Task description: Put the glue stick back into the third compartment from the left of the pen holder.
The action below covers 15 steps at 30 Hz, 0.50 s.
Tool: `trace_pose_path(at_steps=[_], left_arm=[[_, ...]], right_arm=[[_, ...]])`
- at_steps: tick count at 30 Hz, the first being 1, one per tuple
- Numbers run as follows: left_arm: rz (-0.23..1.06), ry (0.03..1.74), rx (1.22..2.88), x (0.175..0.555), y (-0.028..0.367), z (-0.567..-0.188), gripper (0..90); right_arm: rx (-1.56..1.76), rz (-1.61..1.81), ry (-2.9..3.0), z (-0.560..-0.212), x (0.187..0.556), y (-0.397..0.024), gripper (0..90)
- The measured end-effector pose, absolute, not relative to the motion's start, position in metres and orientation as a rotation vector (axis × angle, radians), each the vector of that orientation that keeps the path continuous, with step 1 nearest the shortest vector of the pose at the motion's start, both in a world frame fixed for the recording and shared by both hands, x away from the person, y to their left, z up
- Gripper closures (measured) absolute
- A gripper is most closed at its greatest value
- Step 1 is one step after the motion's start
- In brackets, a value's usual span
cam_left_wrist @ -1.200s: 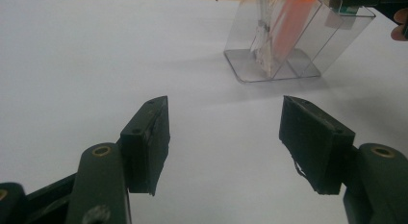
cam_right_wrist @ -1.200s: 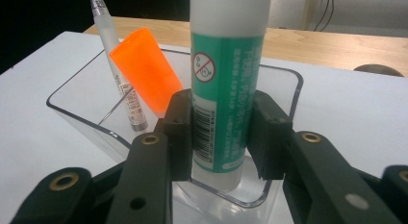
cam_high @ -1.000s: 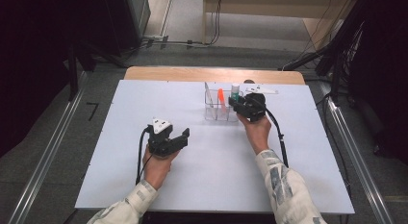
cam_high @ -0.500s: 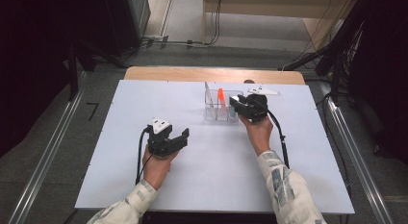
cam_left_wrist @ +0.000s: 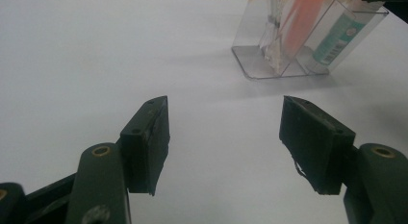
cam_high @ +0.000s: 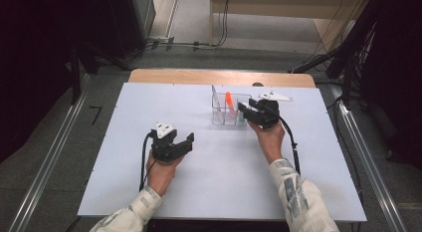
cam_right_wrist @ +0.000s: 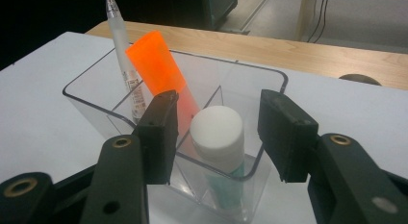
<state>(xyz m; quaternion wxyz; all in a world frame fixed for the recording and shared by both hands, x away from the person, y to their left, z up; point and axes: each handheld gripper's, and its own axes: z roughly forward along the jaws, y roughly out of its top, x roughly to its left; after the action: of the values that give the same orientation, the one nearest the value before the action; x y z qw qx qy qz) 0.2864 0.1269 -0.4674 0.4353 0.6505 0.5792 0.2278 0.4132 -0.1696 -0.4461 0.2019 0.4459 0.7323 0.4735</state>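
A clear divided holder [cam_high: 224, 115] stands at the back middle of the white table. Inside are a clear pen [cam_right_wrist: 120, 41], an orange highlighter [cam_right_wrist: 159, 65] and a white-capped teal glue stick [cam_right_wrist: 219, 132]. My right gripper [cam_high: 245, 110] reaches into the holder from its right side. Its jaws have just been opening and now stand open on either side of the glue stick's cap, with neither pad touching it. My left gripper [cam_high: 188, 142] rests low over the table at the front left, open with nothing between its fingers [cam_left_wrist: 149, 137], facing the holder [cam_left_wrist: 255, 65].
The white table top [cam_high: 149, 102] ends in a wooden strip [cam_high: 199, 76] at the back. Cables trail from both grippers toward the person's forearms. Metal rails [cam_high: 50, 157] run along the floor on both sides of the table.
The right gripper's jaws have spread apart from the glue stick, which stands in the holder's right compartment. The left hand has kept still.
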Motion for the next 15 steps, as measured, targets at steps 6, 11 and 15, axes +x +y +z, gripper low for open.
trace_pose_path(at_steps=[6, 11, 15], left_arm=[[0.571, 1.452, 1.609, 0.287, 0.132, -0.467, 33.6], [0.577, 1.459, 1.602, 0.287, 0.136, -0.467, 31.7], [0.578, 1.467, 1.596, 0.287, 0.140, -0.467, 29.8]], right_arm=[[1.220, 1.324, 2.033, -0.442, 0.406, -0.174, 39.6], [1.231, 1.313, 2.038, -0.440, 0.402, -0.178, 35.4], [1.235, 1.304, 2.053, -0.440, 0.399, -0.182, 31.1]])
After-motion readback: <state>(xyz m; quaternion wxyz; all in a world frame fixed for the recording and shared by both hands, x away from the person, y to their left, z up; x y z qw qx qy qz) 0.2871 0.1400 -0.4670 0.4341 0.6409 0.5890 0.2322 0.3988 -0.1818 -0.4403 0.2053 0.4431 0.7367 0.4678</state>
